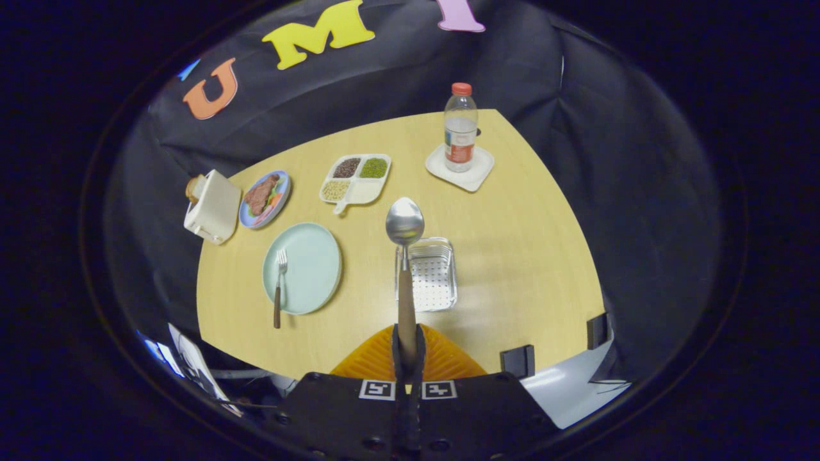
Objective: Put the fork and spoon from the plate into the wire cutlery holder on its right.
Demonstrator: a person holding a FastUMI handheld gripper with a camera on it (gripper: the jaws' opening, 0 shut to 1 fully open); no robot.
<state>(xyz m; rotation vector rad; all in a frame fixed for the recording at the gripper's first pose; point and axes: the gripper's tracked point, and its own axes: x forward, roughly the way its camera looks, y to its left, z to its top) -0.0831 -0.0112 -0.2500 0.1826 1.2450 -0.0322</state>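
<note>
Tool (407,358) closed on the wooden handle of the spoon (405,224); both fingers press the handle at its lower end. Spoon stands straight ahead of the fingers, bowl up and outward, held above the worktop (512,256). Spoon bowl overlaps the far left corner of the wire cutlery holder (432,275), which sits just beyond the fingertips and slightly to their right. Whether the spoon touches the holder cannot be told.

Fork (279,288) lies on the left side of the pale green plate (311,269), tines pointing away, wooden handle overhanging the plate's near rim. Plate is left of the holder, apart from it.

Far side of worktop: toaster (211,205) at the left edge, plate of food (264,198), divided tray of grains (355,179), water bottle (460,128) on a white coaster (477,173).
</note>
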